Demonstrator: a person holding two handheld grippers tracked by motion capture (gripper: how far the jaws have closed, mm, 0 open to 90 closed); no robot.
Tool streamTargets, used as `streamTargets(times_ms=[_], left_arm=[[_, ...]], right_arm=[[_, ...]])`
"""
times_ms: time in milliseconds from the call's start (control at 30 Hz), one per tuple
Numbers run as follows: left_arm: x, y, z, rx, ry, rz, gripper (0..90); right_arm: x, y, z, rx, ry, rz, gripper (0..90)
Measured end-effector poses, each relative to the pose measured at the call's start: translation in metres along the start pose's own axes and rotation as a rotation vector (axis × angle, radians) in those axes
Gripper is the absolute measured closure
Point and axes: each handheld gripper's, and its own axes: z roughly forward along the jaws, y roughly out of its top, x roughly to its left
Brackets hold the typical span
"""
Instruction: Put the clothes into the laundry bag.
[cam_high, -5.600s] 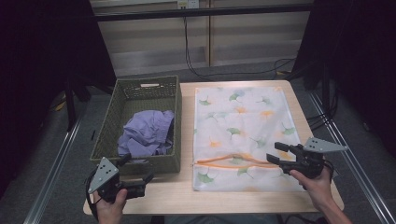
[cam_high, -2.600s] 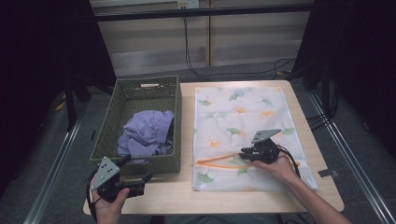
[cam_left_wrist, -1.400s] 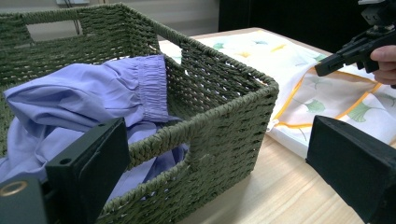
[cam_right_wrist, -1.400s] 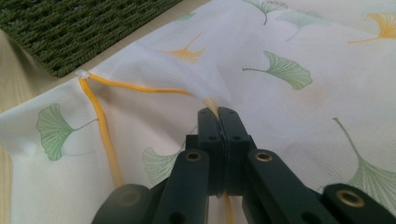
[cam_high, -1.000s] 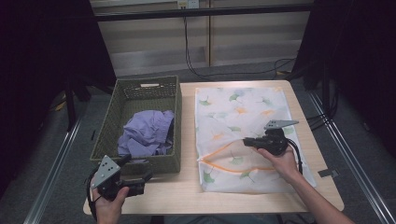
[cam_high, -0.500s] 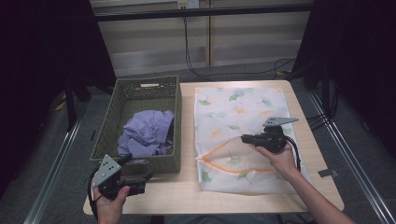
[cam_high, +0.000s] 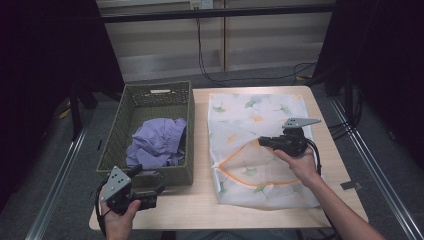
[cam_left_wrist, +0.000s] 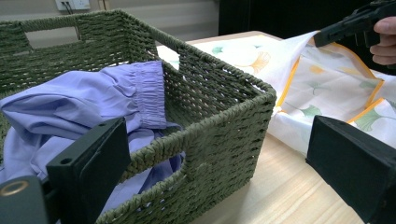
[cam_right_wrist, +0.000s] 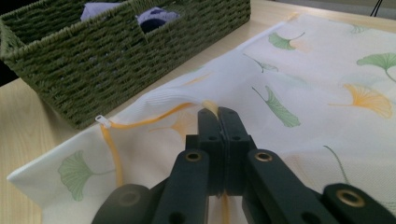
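A white mesh laundry bag printed with ginkgo leaves lies flat on the right half of the table. Its orange zipper gapes open near the front. My right gripper is shut on the upper lip of that opening and holds it raised off the lower layer; its fingertips are pressed together on the fabric. A purple garment lies in the green woven basket. My left gripper stands open at the basket's front corner, with nothing between its jaws.
The zipper pull rests at the bag's left edge, close to the basket wall. Bare wooden table runs along the front. Cables hang behind the table, whose far side drops off to the floor.
My right gripper went from the bag's right edge to the zipper opening, shut on its upper lip and lifted it, so the mouth gapes wider. The left gripper has stayed put.
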Motion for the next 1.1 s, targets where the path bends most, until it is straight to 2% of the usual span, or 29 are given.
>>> streamTargets(times_ms=[67, 167, 267, 333, 600, 700, 1000, 1100], left_arm=[[0.001, 0.0, -0.001, 0.004, 0.009, 0.003, 5.8], [0.001, -0.001, -0.002, -0.005, 0.001, 0.0, 5.8], [0.001, 0.0, -0.002, -0.003, 0.004, 0.001, 5.8], [0.001, 0.0, -0.002, -0.002, 0.003, 0.002, 5.8], [0.001, 0.0, -0.002, -0.01, -0.002, 0.002, 5.7], [0.002, 0.0, -0.003, -0.008, 0.016, 0.007, 5.7], [0.001, -0.001, -0.001, -0.002, 0.01, 0.003, 5.7], [0.001, -0.001, -0.001, 0.001, 0.01, 0.011, 5.7]], right_arm=[[0.0, 0.004, 0.0, -0.006, -0.003, 0.001, 89.8], [-0.001, 0.008, 0.001, -0.019, 0.001, -0.004, 89.8], [-0.002, 0.009, 0.004, -0.053, 0.016, 0.021, 89.8], [-0.001, 0.011, 0.005, -0.052, 0.013, 0.007, 89.8], [-0.003, 0.029, -0.004, -0.108, 0.009, -0.009, 89.9], [-0.003, 0.034, -0.006, -0.129, 0.019, -0.003, 89.9], [-0.002, 0.048, -0.013, -0.203, 0.025, 0.008, 89.9], [-0.002, 0.049, -0.013, -0.204, 0.011, 0.008, 90.0]])
